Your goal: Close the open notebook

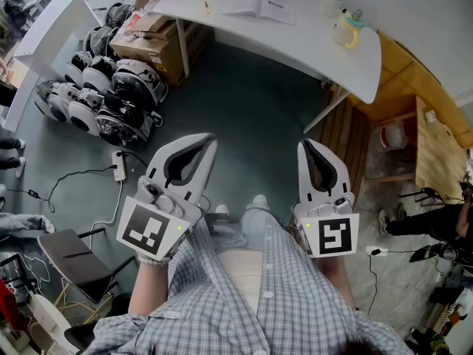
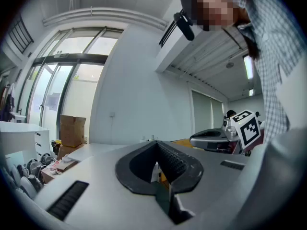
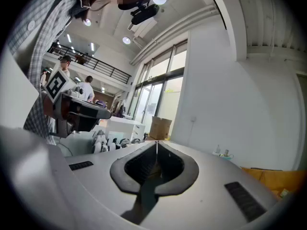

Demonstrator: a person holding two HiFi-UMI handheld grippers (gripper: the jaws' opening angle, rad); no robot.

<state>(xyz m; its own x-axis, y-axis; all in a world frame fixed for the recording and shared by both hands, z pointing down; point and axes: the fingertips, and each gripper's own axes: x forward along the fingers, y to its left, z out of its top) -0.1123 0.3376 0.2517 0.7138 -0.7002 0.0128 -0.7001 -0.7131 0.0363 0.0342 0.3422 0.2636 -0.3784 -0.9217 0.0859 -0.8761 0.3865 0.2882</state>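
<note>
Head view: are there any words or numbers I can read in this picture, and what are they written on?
No text here can be read.
Open notebook on the white table: printed lines, too small to read.
Cardboard boxes: any print is too small and blurred to read.
Marker cubes: only black-and-white square patterns, no letters or numbers.

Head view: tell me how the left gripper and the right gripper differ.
The left gripper slants toward the picture's upper right; the right gripper points almost straight up it. The left gripper's marker cube looks skewed; the right gripper's cube faces the camera squarely. Both are shut and empty, held before the person, well short of the open notebook on the white table.
</note>
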